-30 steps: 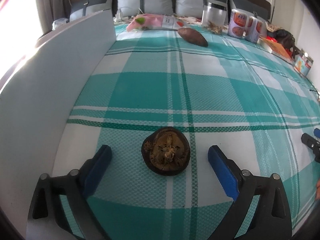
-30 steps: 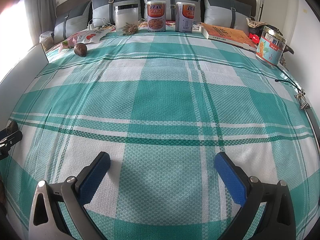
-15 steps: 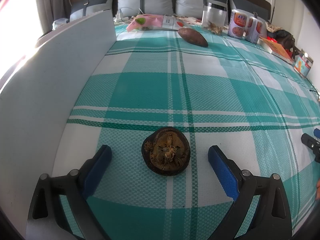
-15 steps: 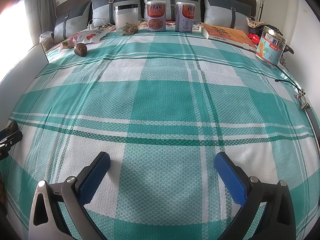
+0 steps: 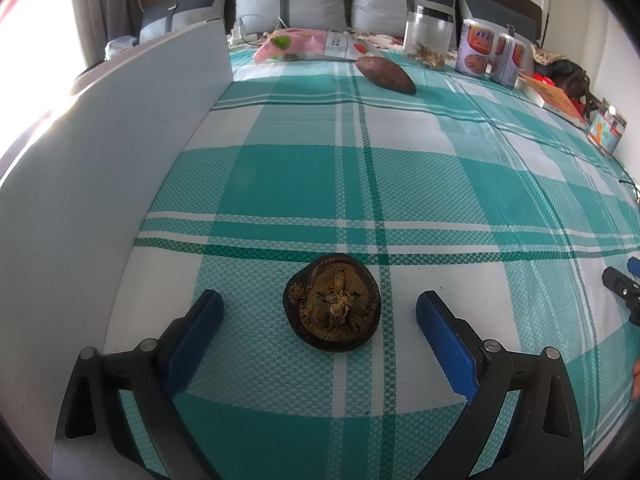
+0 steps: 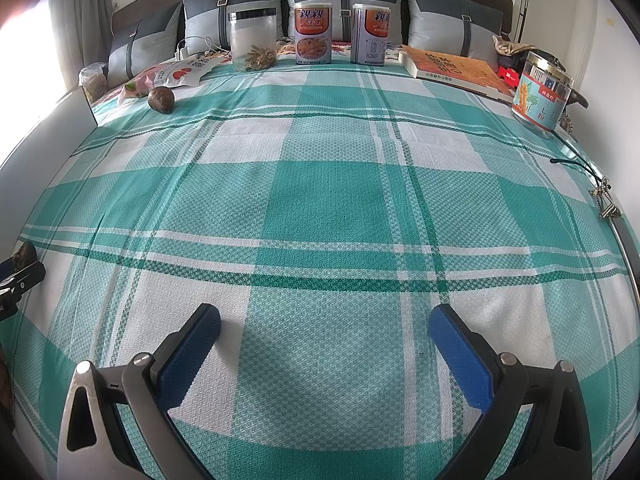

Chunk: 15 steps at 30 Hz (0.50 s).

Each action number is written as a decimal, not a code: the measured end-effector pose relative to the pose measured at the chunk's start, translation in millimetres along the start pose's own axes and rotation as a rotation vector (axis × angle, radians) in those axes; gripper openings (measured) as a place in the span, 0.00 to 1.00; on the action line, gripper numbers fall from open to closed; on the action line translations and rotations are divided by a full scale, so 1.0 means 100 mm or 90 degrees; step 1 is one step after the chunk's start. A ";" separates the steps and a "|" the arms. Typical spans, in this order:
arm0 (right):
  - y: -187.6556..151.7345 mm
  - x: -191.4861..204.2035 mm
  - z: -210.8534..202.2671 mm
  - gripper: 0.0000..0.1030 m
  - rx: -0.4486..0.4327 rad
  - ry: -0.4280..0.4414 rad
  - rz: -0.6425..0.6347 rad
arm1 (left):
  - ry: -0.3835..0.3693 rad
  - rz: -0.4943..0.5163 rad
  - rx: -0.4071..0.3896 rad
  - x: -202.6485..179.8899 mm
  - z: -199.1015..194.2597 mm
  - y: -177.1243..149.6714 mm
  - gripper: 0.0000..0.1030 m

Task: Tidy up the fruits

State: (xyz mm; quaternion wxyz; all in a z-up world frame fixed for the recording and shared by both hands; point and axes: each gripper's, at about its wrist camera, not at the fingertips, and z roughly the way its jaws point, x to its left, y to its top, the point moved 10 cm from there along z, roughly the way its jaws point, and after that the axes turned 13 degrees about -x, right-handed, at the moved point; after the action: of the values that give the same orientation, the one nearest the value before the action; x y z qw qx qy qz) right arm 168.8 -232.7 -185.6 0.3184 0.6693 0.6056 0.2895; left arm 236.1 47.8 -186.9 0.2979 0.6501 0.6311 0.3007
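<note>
Bed (image 5: 440,168) under a teal-and-white plaid cover; everything here is placed by it. White panel (image 5: 100,168) runs along the bed's left edge. Grey pillows (image 6: 344,4) line the head.

At the head end: clear jar (image 6: 253,40), two printed cans (image 6: 313,34), a flat orange book (image 6: 452,66) toward the right side.

Elongated brown fruit, sweet-potato-like (image 5: 385,74), lies at the bed's head end, long axis slanting across the cover. From the right wrist view it shows end-on, so looks round.

Dark round fruit, cut or dried face up (image 5: 332,308), sits at the foot end near the panel. No long axis to speak of; any approach angle serves.

Left gripper (image 5: 316,320): jaws wide apart, one to each side of the round fruit, neither touching it. Fruit lies dead centre between them, just forward.

Right gripper (image 6: 324,344): jaws apart, nothing between them but cover, well off from both fruits.

Judgement: left hand takes the round fruit; closing is all that remains.
</note>
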 end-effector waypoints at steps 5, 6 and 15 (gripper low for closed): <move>0.00 0.00 0.00 1.00 0.000 0.000 0.000 | 0.000 0.000 0.000 -0.01 0.00 0.00 0.96; 0.00 0.00 0.00 1.00 0.000 0.000 0.000 | 0.000 0.000 0.000 -0.01 0.00 0.00 0.96; 0.00 0.00 0.00 1.00 0.001 0.000 0.001 | 0.000 0.000 0.000 -0.01 0.01 0.00 0.96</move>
State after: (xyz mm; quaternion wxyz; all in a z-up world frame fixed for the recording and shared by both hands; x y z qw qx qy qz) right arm 168.5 -232.6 -185.8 0.3174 0.6702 0.6052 0.2895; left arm 236.7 47.0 -187.1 0.2979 0.6499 0.6312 0.3008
